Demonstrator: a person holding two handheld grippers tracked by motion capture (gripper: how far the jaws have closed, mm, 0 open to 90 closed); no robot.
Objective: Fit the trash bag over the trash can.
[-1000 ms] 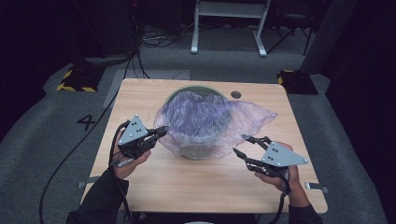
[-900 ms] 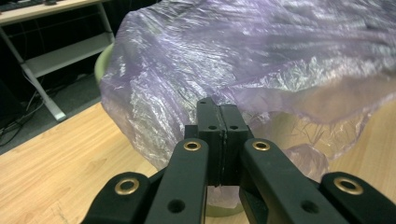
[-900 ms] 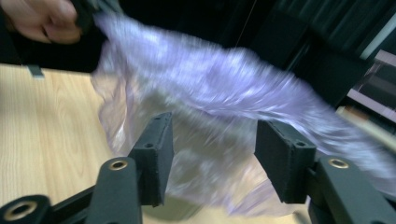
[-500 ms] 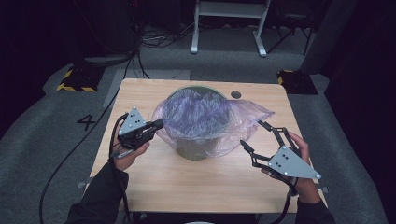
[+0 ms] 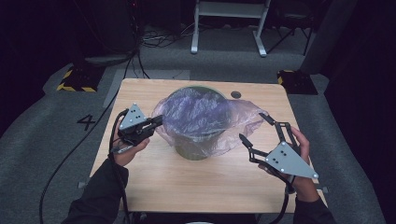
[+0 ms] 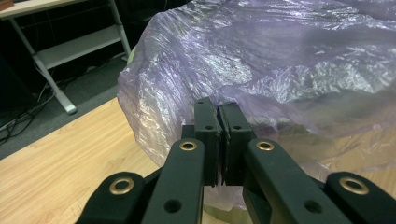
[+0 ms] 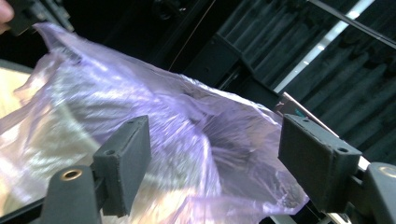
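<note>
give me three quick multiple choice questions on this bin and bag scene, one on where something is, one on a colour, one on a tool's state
1. Where does the small dark disc lie?
A. on the table beyond the bin
B. inside the bin
C. on the floor

2. What colour is the plastic bag?
A. solid black
B. see-through pale purple
C. bright yellow

3. How do the jaws of the right tool stand?
A. clamped on the bin's rim
B. shut on the bag
C. wide apart with nothing gripped

Answers:
1 A, it sits on the wooden table just past the green bin.
2 B, the film is lilac and the bin shows through it.
3 C, the right gripper view shows the pads far apart, the bag beyond them; the left tool is the one pinching the bag.
</note>
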